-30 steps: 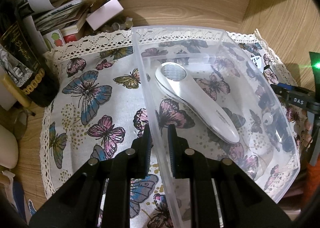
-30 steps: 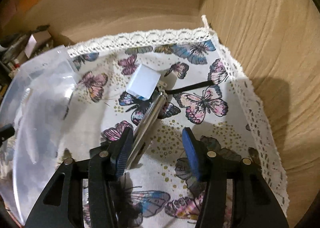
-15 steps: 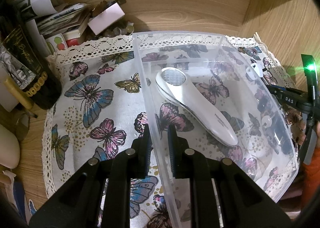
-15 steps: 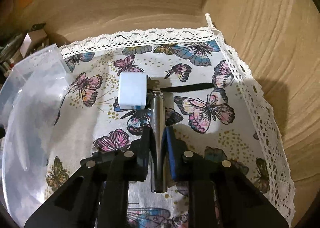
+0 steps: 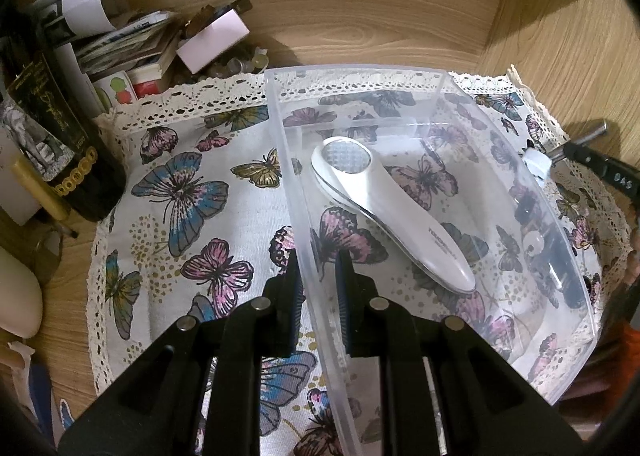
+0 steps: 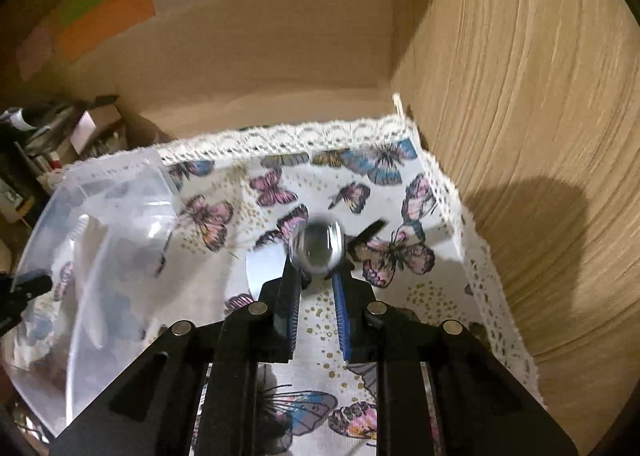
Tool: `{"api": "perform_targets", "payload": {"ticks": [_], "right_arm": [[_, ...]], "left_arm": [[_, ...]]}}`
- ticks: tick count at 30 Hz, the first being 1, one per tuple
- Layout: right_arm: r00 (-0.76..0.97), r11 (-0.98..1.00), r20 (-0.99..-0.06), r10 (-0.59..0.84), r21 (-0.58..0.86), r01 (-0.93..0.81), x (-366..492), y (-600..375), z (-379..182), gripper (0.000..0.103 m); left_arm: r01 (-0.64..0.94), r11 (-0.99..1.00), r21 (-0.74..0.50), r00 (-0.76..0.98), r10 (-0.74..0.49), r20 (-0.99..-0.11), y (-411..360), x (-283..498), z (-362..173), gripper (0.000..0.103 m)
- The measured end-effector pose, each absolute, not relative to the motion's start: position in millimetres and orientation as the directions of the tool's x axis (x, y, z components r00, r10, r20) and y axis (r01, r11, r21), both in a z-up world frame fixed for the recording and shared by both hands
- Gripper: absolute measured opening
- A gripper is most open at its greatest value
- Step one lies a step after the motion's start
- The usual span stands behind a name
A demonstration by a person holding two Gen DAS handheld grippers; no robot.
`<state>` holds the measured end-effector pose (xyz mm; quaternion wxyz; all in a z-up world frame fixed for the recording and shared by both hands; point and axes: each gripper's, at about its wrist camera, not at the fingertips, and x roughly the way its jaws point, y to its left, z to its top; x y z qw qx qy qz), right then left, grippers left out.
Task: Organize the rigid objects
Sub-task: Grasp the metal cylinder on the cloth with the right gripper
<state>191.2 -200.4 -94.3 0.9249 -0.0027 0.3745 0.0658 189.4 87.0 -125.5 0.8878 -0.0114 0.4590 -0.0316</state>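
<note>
A clear, thin-walled plastic bin [image 5: 436, 84] with rounded corners sits on a cotton cloth [image 5: 180, 192] printed with blue, pink and olive butterflies and edged in white lace, spread over a pale wood-grain counter [image 5: 360, 16]. Inside the bin, toward 12 o'clock in the left wrist view, lies a glossy white handheld device [image 5: 396, 216], teardrop-shaped with a round dimpled silver head and a tapering handle bearing small dark lettering. The left gripper [image 5: 318, 296], black with ribbed blue pads, angles steeply downward and has its jaws clamped on the bin's near wall, one jaw outside and one inside. At 9 to 11 o'clock a dark glass bottle [image 5: 56, 144] with a gold-lettered label stands beside a heap of papers and small boxes [image 5: 132, 44]. In the right wrist view the right gripper [image 6: 316, 276] tilts downward over the cloth, its jaws pressed on a slim shiny metal cylinder [image 6: 318, 246] seen end-on as a round, blurred chrome face at 12 o'clock; a white block [image 6: 264, 272] hangs at its left and a black strap [image 6: 370, 232] trails at 1 o'clock. The bin's translucent corner shows at 9 o'clock.
</note>
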Motion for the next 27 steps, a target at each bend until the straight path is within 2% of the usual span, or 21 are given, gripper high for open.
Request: {"api": "perform_targets", "payload": {"ticks": [11, 13, 17, 20, 23, 25, 27], "right_arm": [[0.788, 0.985, -0.597, 0.150, 0.018, -0.174, 172, -183, -56, 0.014], [0.784, 0.981, -0.601, 0.156, 0.003, -0.193, 172, -176, -59, 0.014], [0.775, 0.986, -0.629, 0.062, -0.083, -0.147, 185, -168, -79, 0.014], [0.756, 0.993, -0.653, 0.055, -0.042, -0.108, 198, -182, -87, 0.014], [0.661, 0.963, -0.703, 0.262, 0.142, -0.231, 203, -191, -97, 0.014], [0.679, 0.976, -0.705, 0.205, 0.100, -0.192, 204, -191, -100, 0.014], [0.731, 0.992, -0.683, 0.012, -0.081, -0.092, 204, -184, -103, 0.014]], "left_arm": [[0.041, 0.998, -0.049, 0.591, -0.063, -0.804, 85, 187, -122, 0.016], [0.039, 0.998, -0.051, 0.591, -0.064, -0.804, 85, 187, -123, 0.016], [0.038, 0.998, -0.049, 0.591, -0.062, -0.804, 84, 186, -123, 0.016], [0.039, 0.998, -0.049, 0.592, -0.062, -0.804, 84, 186, -123, 0.016], [0.041, 0.998, -0.053, 0.592, -0.067, -0.803, 84, 186, -122, 0.016], [0.042, 0.998, -0.052, 0.593, -0.066, -0.803, 83, 185, -122, 0.016], [0.042, 0.998, -0.050, 0.593, -0.065, -0.803, 84, 185, -122, 0.016]]}}
